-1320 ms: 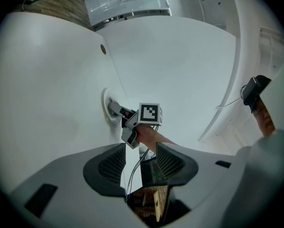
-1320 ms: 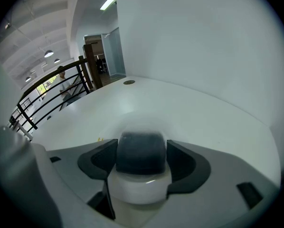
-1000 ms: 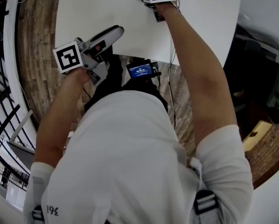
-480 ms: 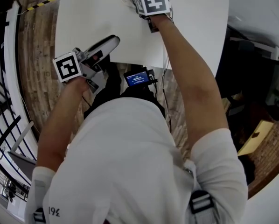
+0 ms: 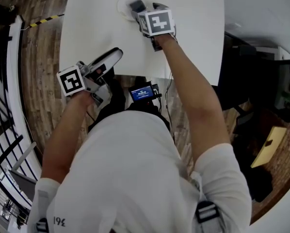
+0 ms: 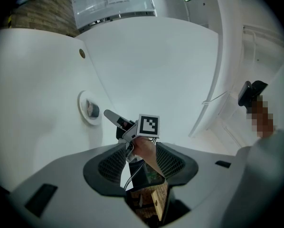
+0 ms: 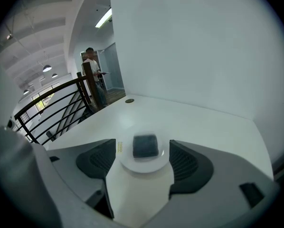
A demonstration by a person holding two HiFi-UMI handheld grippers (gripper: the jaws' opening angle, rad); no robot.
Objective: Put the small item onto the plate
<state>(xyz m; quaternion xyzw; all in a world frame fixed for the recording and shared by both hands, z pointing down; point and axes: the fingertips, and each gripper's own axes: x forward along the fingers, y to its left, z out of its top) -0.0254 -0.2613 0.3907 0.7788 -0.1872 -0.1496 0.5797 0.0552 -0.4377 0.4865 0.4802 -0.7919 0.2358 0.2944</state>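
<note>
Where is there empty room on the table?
Two bare patches on the white table: the stretch right of the right gripper, to the table's edge, and the strip left of the small white plate. Crowded at the plate: the dark block lies on it under the right gripper's jaws, which have just been opening. The left gripper covers the near edge.

White table (image 5: 198,42), black railing (image 7: 52,103), wooden floor (image 5: 38,47)
</note>
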